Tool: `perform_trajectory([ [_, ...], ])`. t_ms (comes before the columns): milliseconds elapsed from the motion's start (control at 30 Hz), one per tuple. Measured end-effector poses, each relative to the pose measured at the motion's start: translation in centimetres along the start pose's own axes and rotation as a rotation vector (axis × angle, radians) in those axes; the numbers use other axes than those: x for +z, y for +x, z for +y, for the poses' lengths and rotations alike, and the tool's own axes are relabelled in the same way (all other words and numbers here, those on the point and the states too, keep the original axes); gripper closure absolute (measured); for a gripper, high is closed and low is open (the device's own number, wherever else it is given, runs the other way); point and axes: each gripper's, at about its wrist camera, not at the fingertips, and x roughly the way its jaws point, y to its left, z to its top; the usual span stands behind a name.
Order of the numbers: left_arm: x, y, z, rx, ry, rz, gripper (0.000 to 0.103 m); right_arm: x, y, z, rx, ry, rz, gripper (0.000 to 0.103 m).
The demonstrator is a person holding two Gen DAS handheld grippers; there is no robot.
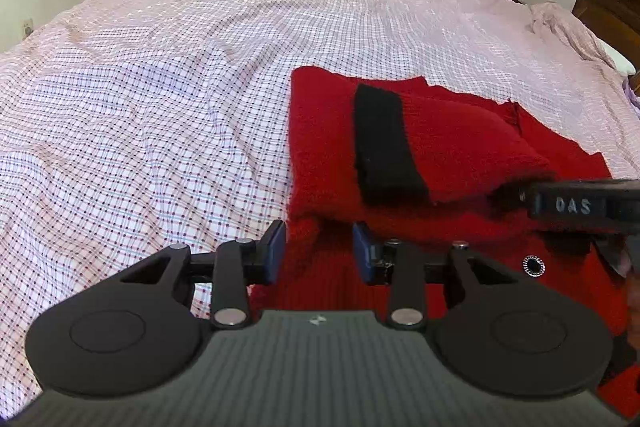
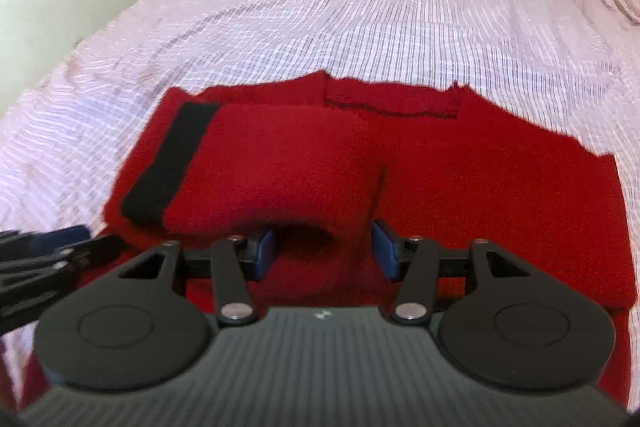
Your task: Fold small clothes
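one red sweater (image 2: 460, 187) on the bed (image 1: 160, 87), lying right under and ahead of both grippers. one sleeve (image 2: 272, 175) with a black cuff (image 2: 168, 167) was already laid across the body, cuff ahead-left of the right gripper (image 2: 324, 253).

left gripper (image 1: 319, 253): jaws spread, nothing between them, hovering over the sweater's near left edge. right gripper: jaws spread too, straddling the near end of the folded sleeve where the fabric humps up; pads looked apart from the cloth, not pinching, though that view was blurred.

step, as i read it: sleeve fold-in done on one side, grip apparently let go. second sleeve wasn't clearly visible, so can't tell if it's folded yet.

next move probably needs: flatten the hump in the sleeve, then pinch the near hem with both grippers and carry it forward over the body. knit looked thick and fuzzy, so a deep bite on both layers.

count: 1 sweater, 1 sleeve visible, 1 black cuff, 1 small round button or eyelet (image 1: 534, 265) just right of the left gripper, 2 grippers, 1 bed with checked sheet.
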Motion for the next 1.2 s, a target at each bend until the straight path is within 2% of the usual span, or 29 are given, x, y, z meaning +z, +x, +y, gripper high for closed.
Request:
perform_trajectory([
  [33, 0.0, 0.1, 0.1, 0.002, -0.003, 0.002, 0.061, 0.0, -0.1, -0.3, -0.008, 0.008, -0.016, 0.079],
  [133, -0.4, 0.8, 0.4, 0.02, -0.003, 0.006, 0.061, 0.3, -1.8, -3.0, 0.031, 0.146, -0.089, 0.081],
  [200, -0.6, 1.5, 0.7, 0.039, -0.009, 0.02, 0.061, 0.1, -2.8, -4.7, -0.013, 0.192, -0.132, 0.081],
  [267, -1.0, 2.2, 1.0, 0.025, -0.032, 0.036, 0.061, -0.5, -3.5, -7.1, -0.041, 0.264, -0.152, 0.081],
  [400, -1.1, 2.5, 0.8, 0.024, -0.029, 0.031, 0.061, -2.2, -3.5, -11.3, 0.022, 0.394, -0.087, 0.079],
  [467, -1.1, 2.6, 0.6, 0.03, -0.029, 0.031, 0.061, -3.2, -3.6, -12.6, 0.058, 0.448, -0.067, 0.067],
  [533, -1.0, 2.8, 0.5, 0.031, -0.028, 0.031, 0.061, -4.3, -4.1, -13.9, 0.082, 0.505, -0.066, 0.065],
  [600, -1.0, 2.8, 0.3, 0.032, -0.026, 0.031, 0.061, -5.2, -4.9, -14.3, 0.072, 0.519, -0.079, 0.066],
  [633, -1.0, 2.8, 0.3, 0.032, -0.028, 0.031, 0.061, -5.4, -5.4, -14.5, 0.041, 0.516, -0.09, 0.066],
  [767, -0.9, 2.9, 0.2, 0.031, -0.033, 0.032, 0.061, -5.9, -7.4, -14.3, -0.048, 0.497, -0.127, 0.064],
  [900, -0.9, 3.1, 0.2, 0.033, -0.031, 0.028, 0.061, -5.2, -8.7, -12.0, -0.034, 0.388, -0.134, 0.064],
  [933, -1.0, 3.1, 0.2, 0.033, -0.033, 0.027, 0.061, -4.7, -8.9, -10.9, -0.022, 0.342, -0.14, 0.063],
  [1033, -1.0, 3.1, 0.1, 0.036, -0.032, 0.03, 0.061, -3.0, -8.8, -7.0, 0.008, 0.182, -0.159, 0.054],
  [1200, -0.6, 3.3, 0.3, 0.028, -0.026, 0.044, 0.061, -0.1, -5.7, -0.5, -0.026, -0.119, -0.132, 0.053],
])
